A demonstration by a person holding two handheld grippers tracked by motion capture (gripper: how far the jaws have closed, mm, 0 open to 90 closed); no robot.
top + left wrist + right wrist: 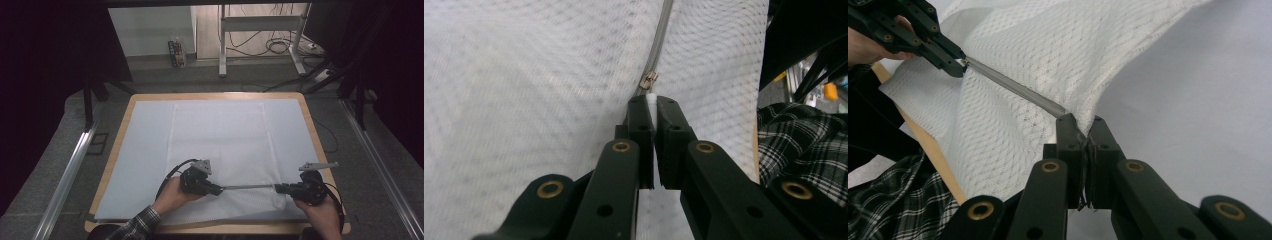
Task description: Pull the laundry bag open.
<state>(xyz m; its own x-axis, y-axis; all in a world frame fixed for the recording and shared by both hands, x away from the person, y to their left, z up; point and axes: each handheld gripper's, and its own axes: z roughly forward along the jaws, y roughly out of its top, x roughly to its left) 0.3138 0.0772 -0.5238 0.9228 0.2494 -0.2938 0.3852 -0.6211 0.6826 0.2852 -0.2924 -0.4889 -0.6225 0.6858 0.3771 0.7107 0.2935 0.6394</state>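
A white mesh bag (220,145) lies flat on the pale sheet (145,150) that covers the table. Its grey zipper (248,187) runs taut along the near edge between my two grippers. My left gripper (220,189) is shut on the zipper's white pull tab; in the left gripper view the metal slider (649,80) sits just beyond the closed jaws (653,102). My right gripper (277,188) is shut on the bag's fabric at the zipper's other end (1082,125). From there the zipper (1013,87) stretches to the left gripper (955,67), lifting the mesh slightly.
The wooden table edge (320,150) frames the sheet. A plaid sleeve (135,227) comes in at the lower left. Metal rails (70,170) run along the floor on both sides, and a desk frame (222,45) with loose cables (270,45) stands behind the table.
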